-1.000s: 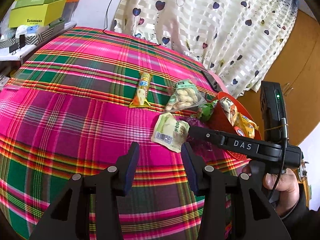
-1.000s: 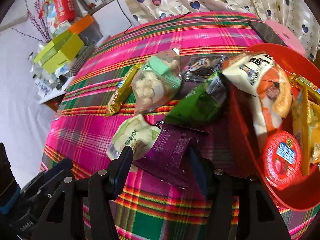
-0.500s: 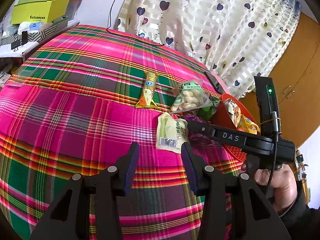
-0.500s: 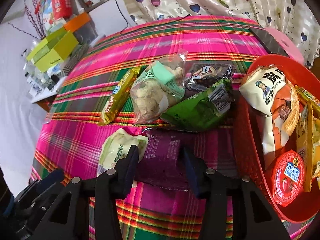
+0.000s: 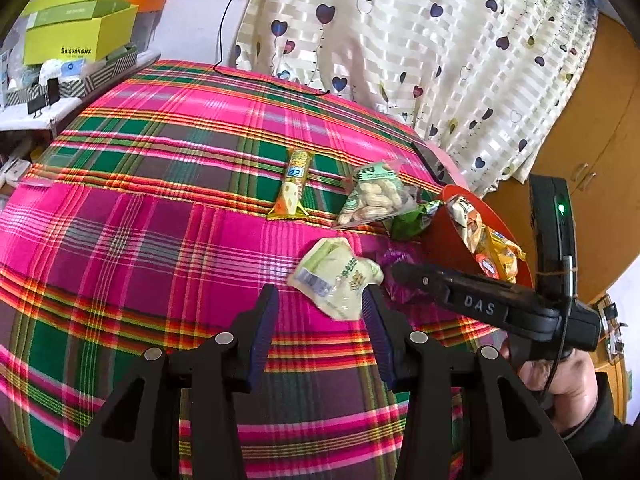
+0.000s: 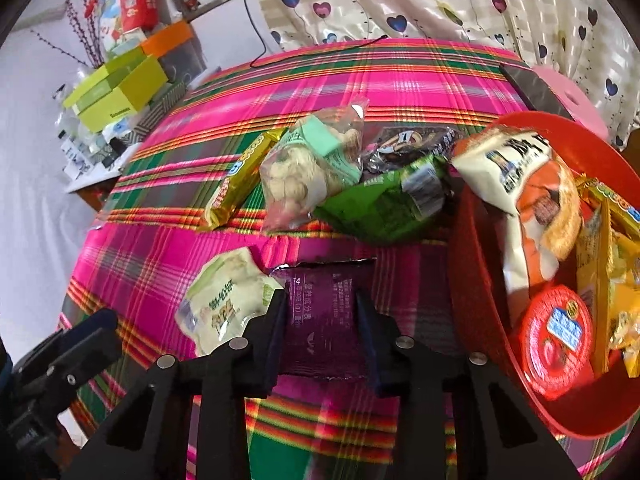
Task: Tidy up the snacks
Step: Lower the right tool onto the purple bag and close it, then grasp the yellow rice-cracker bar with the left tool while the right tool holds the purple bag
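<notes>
On the plaid tablecloth lies a purple snack packet [image 6: 322,308] between the fingers of my right gripper [image 6: 321,300], whose jaws are closing, with the pads against its sides. A pale green packet [image 6: 224,300] lies just to its left. To its right a red bowl [image 6: 472,280] holds several snacks. My left gripper [image 5: 319,292] hovers open and empty, its right finger beside the pale green packet [image 5: 336,276]. Further back lie a peanut bag [image 6: 300,164], a yellow bar [image 6: 236,184], a green packet [image 6: 380,204] and a dark packet [image 6: 404,144].
A dark phone [image 6: 532,88] lies at the table's far right edge. Yellow-green boxes [image 5: 76,36] and clutter stand on a side table at the left. A heart-print curtain [image 5: 400,40] hangs behind. A hand [image 5: 560,376] holds the right gripper.
The right gripper's jaws have narrowed from wide apart to tight around the purple packet. The left gripper has stayed open and almost still.
</notes>
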Demonstrator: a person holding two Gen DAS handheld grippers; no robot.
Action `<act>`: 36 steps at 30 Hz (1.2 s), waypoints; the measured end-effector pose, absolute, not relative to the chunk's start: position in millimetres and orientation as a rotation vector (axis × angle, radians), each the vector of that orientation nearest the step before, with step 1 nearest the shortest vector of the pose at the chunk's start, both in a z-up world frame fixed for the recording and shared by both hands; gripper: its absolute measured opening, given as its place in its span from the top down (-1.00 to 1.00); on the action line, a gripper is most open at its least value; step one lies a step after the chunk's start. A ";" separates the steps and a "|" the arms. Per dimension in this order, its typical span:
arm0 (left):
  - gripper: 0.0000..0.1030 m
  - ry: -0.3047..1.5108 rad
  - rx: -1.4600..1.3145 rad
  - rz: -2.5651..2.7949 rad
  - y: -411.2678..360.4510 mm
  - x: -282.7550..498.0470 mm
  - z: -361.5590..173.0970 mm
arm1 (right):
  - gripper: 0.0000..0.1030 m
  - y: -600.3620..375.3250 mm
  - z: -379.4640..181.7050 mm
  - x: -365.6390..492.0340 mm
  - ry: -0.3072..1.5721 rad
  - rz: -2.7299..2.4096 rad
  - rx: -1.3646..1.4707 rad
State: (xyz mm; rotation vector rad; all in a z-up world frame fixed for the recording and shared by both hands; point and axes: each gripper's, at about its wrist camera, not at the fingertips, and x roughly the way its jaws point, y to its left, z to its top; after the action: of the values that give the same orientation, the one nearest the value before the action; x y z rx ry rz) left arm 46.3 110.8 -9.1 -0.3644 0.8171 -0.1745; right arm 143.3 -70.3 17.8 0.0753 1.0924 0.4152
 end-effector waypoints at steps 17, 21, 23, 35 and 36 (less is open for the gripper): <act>0.13 0.815 -0.302 -0.159 93.8 59.7 0.1 | 0.85 -91.3 43.0 105.7 1.034 0.528 0.039; 0.13 0.811 -0.307 -0.150 97.5 57.6 0.8 | 0.54 -91.3 35.9 98.6 1.071 0.528 0.003; 0.13 0.811 -0.311 -0.149 99.6 56.8 0.4 | 0.16 -94.2 36.8 90.9 1.068 0.547 -0.017; 0.13 0.799 -0.329 -0.157 105.3 47.2 0.9 | -0.02 -79.1 22.7 83.6 1.115 0.580 -0.144; 0.13 0.799 -0.328 -0.155 106.1 47.2 1.1 | -0.01 -75.9 19.6 85.2 1.128 0.576 -0.158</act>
State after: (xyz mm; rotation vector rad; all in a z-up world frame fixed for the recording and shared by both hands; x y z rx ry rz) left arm 47.2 106.1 1.1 -0.3280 0.7986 -0.1552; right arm 85.2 -75.8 19.6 -0.1578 1.1283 0.5762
